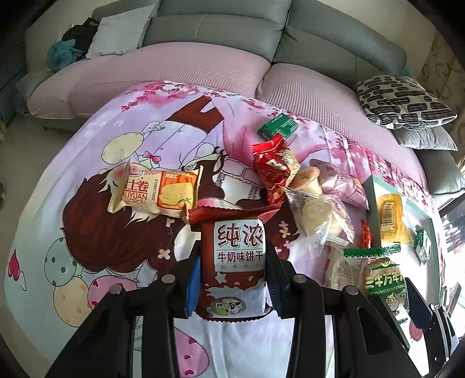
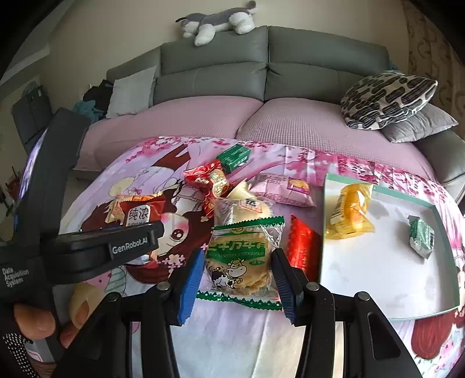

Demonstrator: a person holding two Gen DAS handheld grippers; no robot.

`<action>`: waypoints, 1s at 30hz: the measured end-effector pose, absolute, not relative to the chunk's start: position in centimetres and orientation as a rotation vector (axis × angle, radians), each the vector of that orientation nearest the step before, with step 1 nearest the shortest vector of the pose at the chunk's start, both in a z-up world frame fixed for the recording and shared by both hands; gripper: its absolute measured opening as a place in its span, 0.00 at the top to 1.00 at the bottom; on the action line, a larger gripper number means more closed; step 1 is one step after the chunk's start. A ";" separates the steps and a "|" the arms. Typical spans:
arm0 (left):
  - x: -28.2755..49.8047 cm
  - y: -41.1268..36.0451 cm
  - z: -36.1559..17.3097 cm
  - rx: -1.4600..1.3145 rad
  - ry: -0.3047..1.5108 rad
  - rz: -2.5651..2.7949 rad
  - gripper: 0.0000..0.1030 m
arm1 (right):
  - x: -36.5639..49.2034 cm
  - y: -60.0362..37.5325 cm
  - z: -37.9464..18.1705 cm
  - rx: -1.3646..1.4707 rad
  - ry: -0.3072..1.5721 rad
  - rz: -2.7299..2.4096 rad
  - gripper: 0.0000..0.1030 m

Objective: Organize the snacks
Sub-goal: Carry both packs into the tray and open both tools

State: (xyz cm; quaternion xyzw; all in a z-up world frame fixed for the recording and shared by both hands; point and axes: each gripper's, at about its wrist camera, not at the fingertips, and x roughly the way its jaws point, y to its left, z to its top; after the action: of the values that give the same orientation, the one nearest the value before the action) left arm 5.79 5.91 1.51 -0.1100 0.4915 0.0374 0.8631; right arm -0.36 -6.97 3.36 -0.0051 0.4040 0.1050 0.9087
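My left gripper (image 1: 234, 270) is shut on a brown milk-biscuit packet (image 1: 238, 241), held upright above the cartoon-print cloth (image 1: 87, 232). My right gripper (image 2: 238, 267) is shut on a clear packet with green trim and a cow drawing (image 2: 241, 253); both blue pads (image 2: 191, 279) press on its sides. A white tray with a teal rim (image 2: 377, 276) lies to the right and holds a yellow packet (image 2: 351, 212) and a small green packet (image 2: 421, 237). Loose on the cloth are a Swiss-roll packet (image 1: 157, 192), red wrappers (image 2: 209, 180), a pink packet (image 2: 282, 189) and a red packet (image 2: 302, 247).
A green box (image 2: 234, 157) lies at the far side of the cloth. A clear-wrapped pastry (image 2: 247, 209) sits behind the cow packet. Behind is a grey sofa with a pink cover (image 2: 290, 125), a patterned cushion (image 2: 386, 99) and a plush toy (image 2: 218, 20). A hand (image 2: 35, 322) holds the left gripper's body.
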 end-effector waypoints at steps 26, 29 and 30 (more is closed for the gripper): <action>6.7 -13.5 4.1 0.047 0.950 -0.291 0.60 | -0.7 -28.9 3.1 0.303 0.767 -0.256 0.51; 7.0 -15.4 3.8 0.074 0.962 -0.335 0.60 | -0.8 -31.0 2.8 0.315 0.753 -0.308 0.51; 7.2 -16.0 3.5 0.082 0.970 -0.350 0.60 | -0.7 -31.7 2.6 0.314 0.748 -0.325 0.51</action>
State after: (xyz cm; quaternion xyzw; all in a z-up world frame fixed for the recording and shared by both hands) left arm 7.17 -16.02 3.50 0.0393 0.4639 -0.1672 0.8691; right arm -0.73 -31.67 2.64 0.1520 0.3621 -0.1573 0.9061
